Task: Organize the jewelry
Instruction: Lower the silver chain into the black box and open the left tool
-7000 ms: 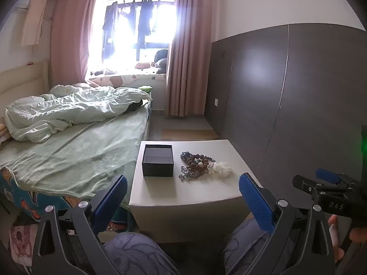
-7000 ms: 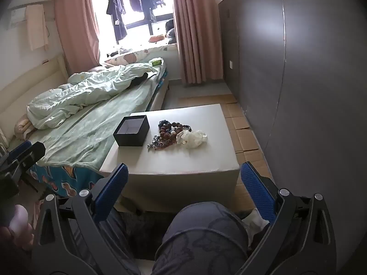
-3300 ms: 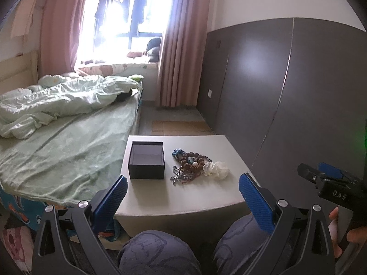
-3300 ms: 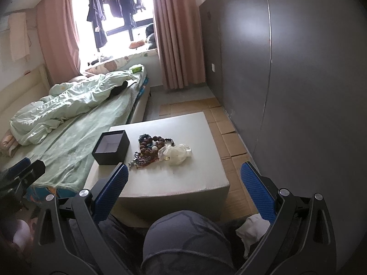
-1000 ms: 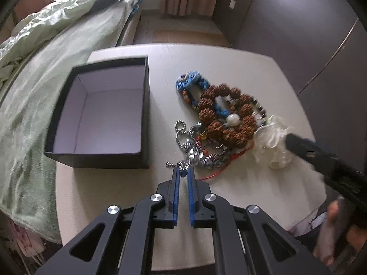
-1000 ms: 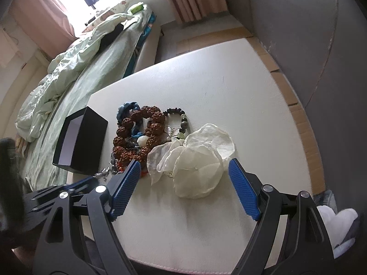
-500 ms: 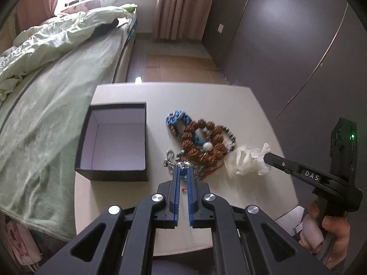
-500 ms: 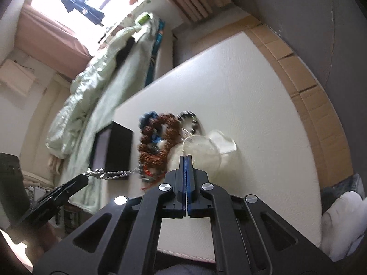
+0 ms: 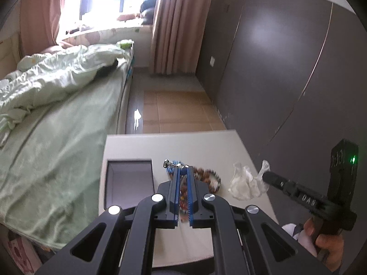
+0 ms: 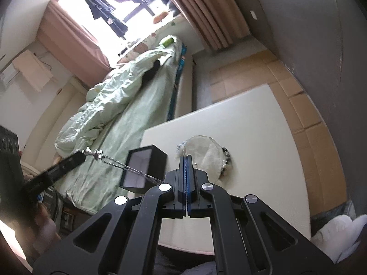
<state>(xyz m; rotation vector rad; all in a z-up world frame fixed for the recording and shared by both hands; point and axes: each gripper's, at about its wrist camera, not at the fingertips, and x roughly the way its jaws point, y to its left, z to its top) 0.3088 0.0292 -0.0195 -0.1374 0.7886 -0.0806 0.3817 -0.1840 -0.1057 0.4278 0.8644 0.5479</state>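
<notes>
My left gripper (image 9: 182, 171) is shut on a silver chain (image 10: 119, 163), lifted above the white table (image 9: 201, 144); the chain's clasp end (image 9: 168, 164) sticks out past the tips. The right wrist view shows it hanging taut from the left gripper (image 10: 83, 157). My right gripper (image 10: 186, 158) is shut on a sheer white pouch (image 10: 204, 157), held up over the table; the pouch also shows in the left wrist view (image 9: 246, 182). An open black box (image 9: 128, 183) stands on the table's left. A pile of beaded bracelets (image 9: 207, 177) lies between box and pouch.
A bed with a green cover (image 9: 52, 123) runs along the table's left side. A dark panelled wall (image 9: 286, 68) is on the right. Curtains (image 9: 176, 25) and a bright window are at the far end. Tan floor tiles (image 9: 176, 112) lie beyond the table.
Both grippers have risen. The left lifted the silver chain off the pile. The right lifted the pouch off the table.
</notes>
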